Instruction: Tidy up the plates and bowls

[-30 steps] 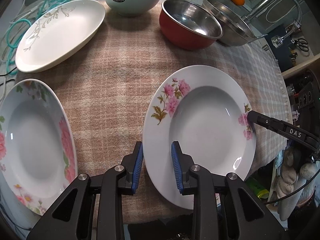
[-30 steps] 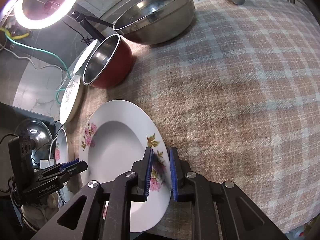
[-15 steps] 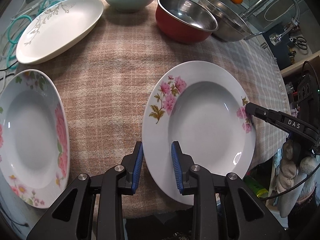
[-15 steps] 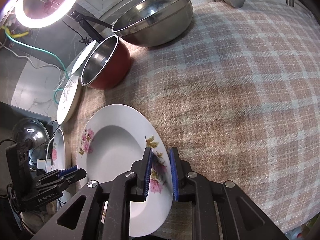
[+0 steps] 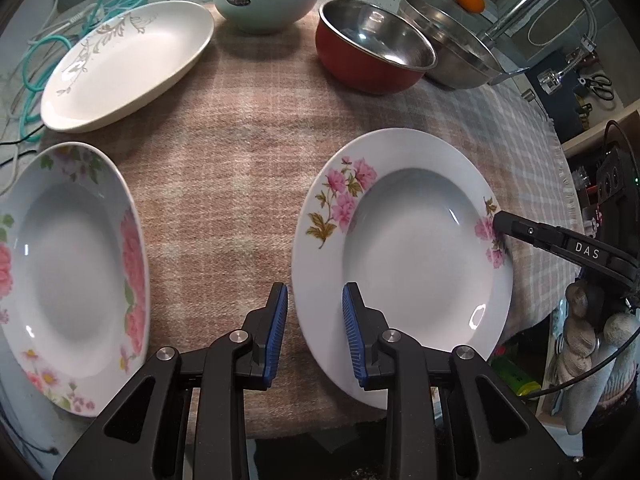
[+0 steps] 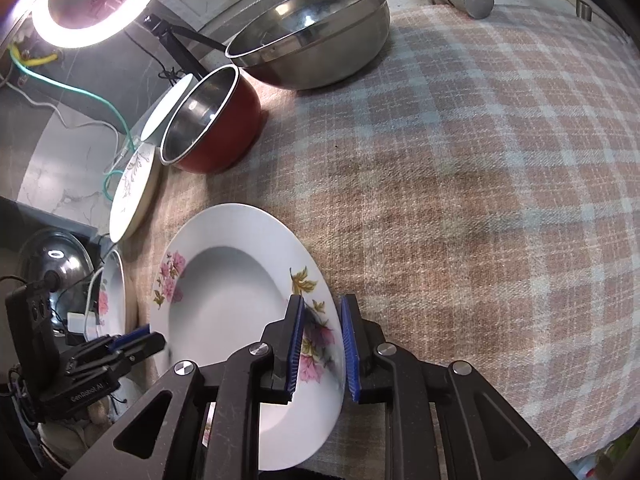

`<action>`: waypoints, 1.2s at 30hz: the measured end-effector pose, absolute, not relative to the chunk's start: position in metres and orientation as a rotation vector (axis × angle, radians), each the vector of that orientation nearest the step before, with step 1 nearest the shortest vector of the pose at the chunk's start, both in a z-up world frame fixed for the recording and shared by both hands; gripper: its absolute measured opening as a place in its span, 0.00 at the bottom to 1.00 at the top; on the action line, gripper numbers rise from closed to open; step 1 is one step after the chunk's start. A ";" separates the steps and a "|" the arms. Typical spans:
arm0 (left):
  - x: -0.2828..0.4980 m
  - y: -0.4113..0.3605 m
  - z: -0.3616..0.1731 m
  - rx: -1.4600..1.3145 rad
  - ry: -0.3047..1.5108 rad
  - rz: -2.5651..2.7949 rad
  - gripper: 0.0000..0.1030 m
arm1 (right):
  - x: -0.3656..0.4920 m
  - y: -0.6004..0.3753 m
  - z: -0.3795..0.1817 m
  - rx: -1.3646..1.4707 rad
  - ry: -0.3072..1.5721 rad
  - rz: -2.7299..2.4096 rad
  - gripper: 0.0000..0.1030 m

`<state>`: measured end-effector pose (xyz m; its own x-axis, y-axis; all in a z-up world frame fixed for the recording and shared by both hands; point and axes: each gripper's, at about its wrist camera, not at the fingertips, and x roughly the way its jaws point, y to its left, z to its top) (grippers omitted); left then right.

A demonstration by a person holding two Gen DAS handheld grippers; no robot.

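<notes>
Plaid tablecloth (image 5: 248, 184): three plates, three bowls, middle bare. Right gripper (image 6: 320, 344) pinches floral plate (image 5: 404, 248) rim at near edge; left gripper (image 5: 314, 332) straddles opposite rim, gapped.

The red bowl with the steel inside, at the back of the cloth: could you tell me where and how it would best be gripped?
I would take the red bowl by its thin rim, coming from above on its near side, one of the jaws inside and one outside. It stands upright and open, and the steel bowl sits close beside it, so that flank looks cramped.
</notes>
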<state>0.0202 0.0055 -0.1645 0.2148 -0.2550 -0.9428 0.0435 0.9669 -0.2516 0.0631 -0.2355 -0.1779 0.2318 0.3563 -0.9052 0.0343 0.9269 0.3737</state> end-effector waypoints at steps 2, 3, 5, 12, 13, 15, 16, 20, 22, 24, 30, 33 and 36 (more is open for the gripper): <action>0.019 0.010 -0.161 -0.193 1.330 -0.202 0.26 | 0.063 -0.237 -0.175 0.336 1.319 0.216 0.17; 0.018 0.013 -0.158 -0.197 1.322 -0.198 0.26 | 0.063 -0.238 -0.173 0.334 1.314 0.210 0.17; 0.015 0.018 -0.153 -0.211 1.305 -0.197 0.26 | 0.062 -0.239 -0.166 0.326 1.297 0.201 0.17; -0.004 0.054 -0.129 -0.288 1.228 -0.141 0.26 | 0.057 -0.225 -0.140 0.304 1.228 0.223 0.17; -0.007 0.059 -0.128 -0.301 1.222 -0.128 0.26 | 0.057 -0.221 -0.137 0.303 1.221 0.232 0.17; -0.013 0.075 -0.125 -0.328 1.210 -0.096 0.25 | 0.056 -0.209 -0.132 0.293 1.209 0.254 0.17; -0.017 0.083 -0.124 -0.344 1.205 -0.080 0.25 | 0.056 -0.199 -0.128 0.285 1.200 0.274 0.17; -0.029 0.115 -0.122 -0.383 1.186 -0.016 0.25 | 0.057 -0.168 -0.122 0.263 1.185 0.337 0.22; -0.035 0.130 -0.120 -0.399 1.175 0.011 0.25 | 0.057 -0.148 -0.122 0.252 1.188 0.371 0.22; -0.040 0.146 -0.119 -0.416 1.164 0.040 0.25 | 0.057 -0.131 -0.122 0.247 1.196 0.400 0.22; -0.050 0.182 -0.117 -0.440 1.135 0.105 0.26 | 0.057 -0.076 -0.128 0.209 1.220 0.486 0.22; -0.053 0.199 -0.121 -0.446 1.130 0.140 0.26 | 0.058 -0.051 -0.136 0.191 1.236 0.513 0.22; -0.055 0.216 -0.129 -0.458 1.131 0.171 0.26 | 0.061 -0.029 -0.147 0.190 1.269 0.536 0.22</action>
<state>-0.0552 0.2157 -0.1289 0.4244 -0.0969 -0.9003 -0.3585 0.8950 -0.2653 0.0608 -0.0288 -0.1471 0.1950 0.4816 -0.8544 -0.2769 0.8627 0.4231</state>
